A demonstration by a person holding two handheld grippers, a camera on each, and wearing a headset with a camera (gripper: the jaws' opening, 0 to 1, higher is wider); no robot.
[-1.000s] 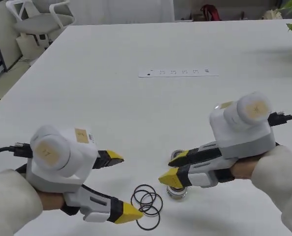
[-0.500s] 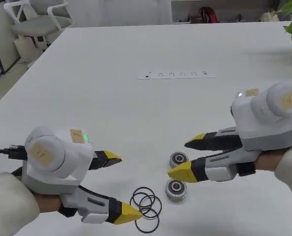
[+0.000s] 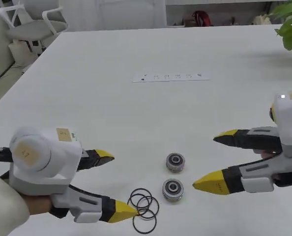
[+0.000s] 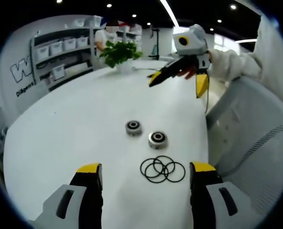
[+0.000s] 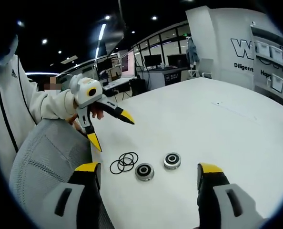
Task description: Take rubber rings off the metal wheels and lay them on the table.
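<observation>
On the white desk (image 3: 136, 113), we found the far wheel (image 3: 175, 162) and the near wheel (image 3: 172, 189) lying flat, bores facing upward, just beside each other without touching. The rubber rings (image 3: 143, 209) lay flat and overlapping beside the near wheel, nearer the left gripper (image 3: 122, 184). We saw the fingers of the left gripper and the right gripper (image 3: 205, 162) spread wide, holding nothing.

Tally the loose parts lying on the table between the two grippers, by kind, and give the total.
Metal wheels: 2, side by side and bare
Rubber rings: 4, black, overlapping in one cluster beside the wheels
Total: 6
</observation>
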